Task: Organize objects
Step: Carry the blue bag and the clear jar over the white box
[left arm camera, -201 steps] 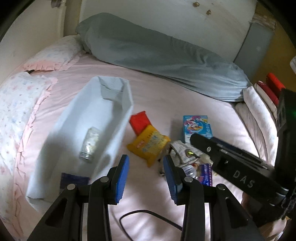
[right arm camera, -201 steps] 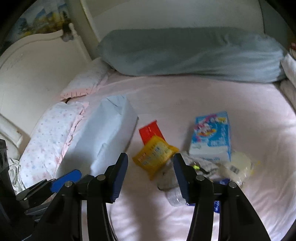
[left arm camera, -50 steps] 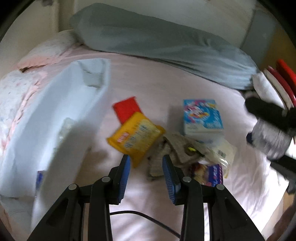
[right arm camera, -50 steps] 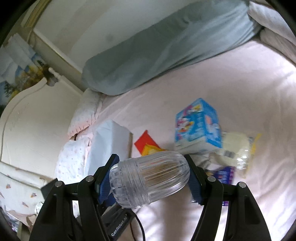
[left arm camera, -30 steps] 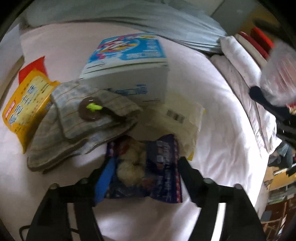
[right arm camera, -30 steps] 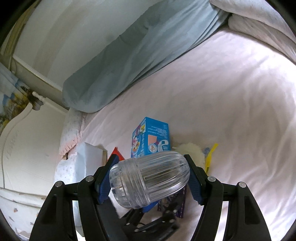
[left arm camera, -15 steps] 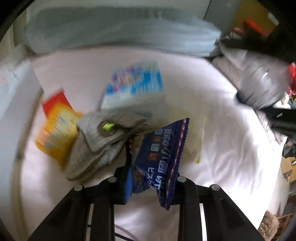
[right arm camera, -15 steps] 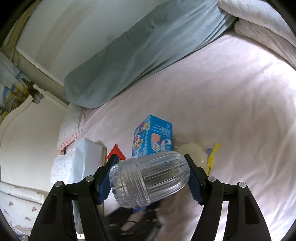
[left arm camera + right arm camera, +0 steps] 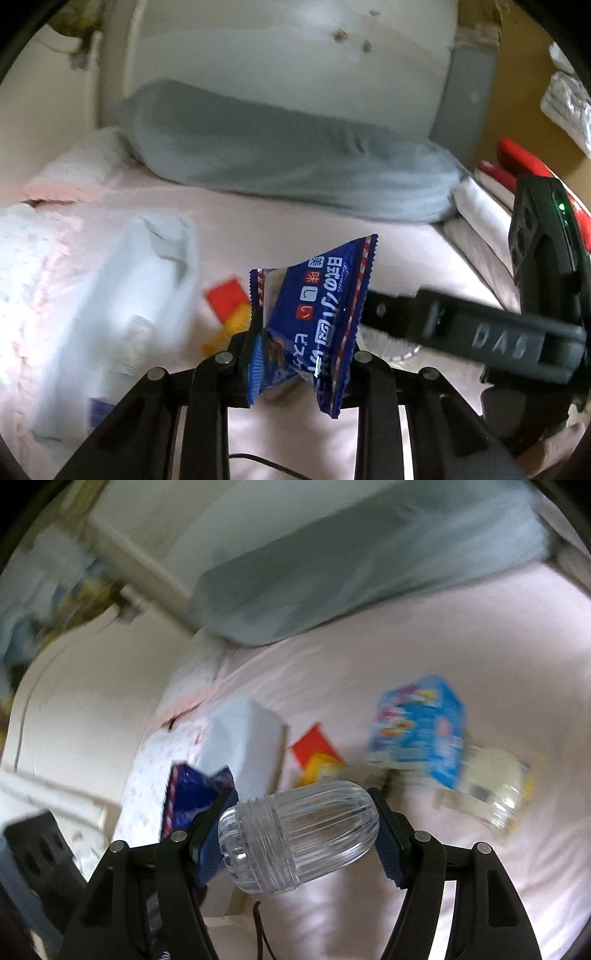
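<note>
Blue packet: a crinkly foil snack packet (image 9: 314, 328) stands pinched in my left claw (image 9: 295, 365), low centre of the left wrist view, lifted clear of the pink bedsheet (image 9: 406, 251).
Left claw: squeezed nearly shut on the packet's lower edge; a second ago its jaws stood wide around the packet as it lay on the bed.
Right claw: my right claw (image 9: 301, 834) holds a clear ribbed jar (image 9: 299, 834) sideways between half-spread fingers, low centre of its view, the same grip as before.
White bin: the open white bin (image 9: 110, 295) sits at left of the left wrist view, with small items already inside.
Pile: the cartoon carton (image 9: 421, 723), red and yellow packets (image 9: 317, 757) and a pale bag (image 9: 495, 782) lie on the sheet at right of the right wrist view.
Meaning: I judge both picks done; both loads now need carrying to the bin.
Earlier difference: several seconds back both claws hung empty above the pile.
</note>
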Action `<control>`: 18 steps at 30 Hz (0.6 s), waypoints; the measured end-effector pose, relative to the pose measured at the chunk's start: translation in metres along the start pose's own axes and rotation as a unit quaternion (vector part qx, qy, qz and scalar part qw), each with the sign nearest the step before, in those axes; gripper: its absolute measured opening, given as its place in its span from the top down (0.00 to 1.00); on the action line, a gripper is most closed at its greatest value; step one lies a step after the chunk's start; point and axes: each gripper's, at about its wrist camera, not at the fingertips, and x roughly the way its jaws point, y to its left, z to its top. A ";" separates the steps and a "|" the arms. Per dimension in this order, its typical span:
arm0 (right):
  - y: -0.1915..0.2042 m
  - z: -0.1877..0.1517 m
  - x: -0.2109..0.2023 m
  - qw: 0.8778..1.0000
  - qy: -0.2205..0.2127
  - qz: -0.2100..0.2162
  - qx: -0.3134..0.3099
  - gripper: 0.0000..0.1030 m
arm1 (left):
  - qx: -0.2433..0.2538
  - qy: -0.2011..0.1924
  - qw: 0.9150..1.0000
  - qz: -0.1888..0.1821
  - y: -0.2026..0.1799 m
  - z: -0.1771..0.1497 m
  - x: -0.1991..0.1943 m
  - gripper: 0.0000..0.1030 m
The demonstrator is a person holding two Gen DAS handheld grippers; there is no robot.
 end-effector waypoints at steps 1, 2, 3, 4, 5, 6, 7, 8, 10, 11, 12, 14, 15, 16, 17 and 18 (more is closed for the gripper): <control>0.011 0.000 0.004 1.000 -0.002 -0.002 -0.019 0.33 | -0.006 -0.006 1.000 0.009 0.006 0.003 -0.002 0.74; 0.023 0.000 0.008 0.999 -0.006 -0.005 -0.039 0.33 | -0.018 -0.011 1.000 0.017 0.018 0.005 -0.006 0.74; 0.030 0.000 0.009 0.999 -0.010 -0.007 -0.052 0.33 | -0.036 -0.019 0.999 0.019 0.032 0.008 -0.012 0.74; 0.040 0.000 0.011 0.998 -0.017 -0.009 -0.067 0.33 | -0.044 -0.023 0.999 0.020 0.041 0.008 -0.017 0.74; 0.051 -0.001 0.012 0.997 -0.024 -0.002 -0.079 0.33 | -0.055 -0.029 0.998 0.022 0.049 0.010 -0.021 0.74; 0.061 -0.002 0.013 0.996 -0.026 0.011 -0.089 0.33 | -0.066 -0.037 0.997 0.026 0.058 0.011 -0.026 0.74; 0.070 -0.003 0.013 0.994 -0.026 0.019 -0.100 0.33 | -0.073 -0.042 0.996 0.029 0.064 0.011 -0.030 0.74; 0.077 -0.003 0.013 0.994 -0.028 0.022 -0.108 0.33 | -0.080 -0.046 0.995 0.032 0.068 0.009 -0.033 0.74; 0.093 -0.005 0.013 0.991 -0.035 0.015 -0.126 0.33 | -0.098 -0.047 0.993 0.037 0.085 0.009 -0.039 0.74; 0.101 -0.007 0.015 0.990 -0.035 0.013 -0.136 0.33 | -0.109 -0.045 0.992 0.038 0.094 0.008 -0.043 0.74; 0.105 -0.007 0.018 0.990 -0.032 0.013 -0.140 0.33 | -0.122 -0.043 0.991 0.038 0.103 0.007 -0.044 0.74; 0.115 -0.005 0.027 0.990 -0.019 0.024 -0.137 0.33 | -0.148 -0.038 0.988 0.039 0.118 0.006 -0.045 0.74; 0.116 -0.003 0.031 0.991 -0.012 0.032 -0.133 0.33 | -0.164 -0.031 0.985 0.038 0.130 0.004 -0.044 0.74; 0.119 0.000 0.038 0.991 -0.002 0.046 -0.124 0.33 | -0.173 -0.027 0.984 0.037 0.134 0.002 -0.043 0.74; 0.122 0.002 0.044 0.991 0.005 0.055 -0.119 0.33 | -0.190 -0.019 0.981 0.036 0.145 -0.001 -0.041 0.74; 0.125 0.003 0.051 0.991 0.012 0.063 -0.114 0.33 | -0.201 -0.011 0.979 0.034 0.151 -0.007 -0.039 0.74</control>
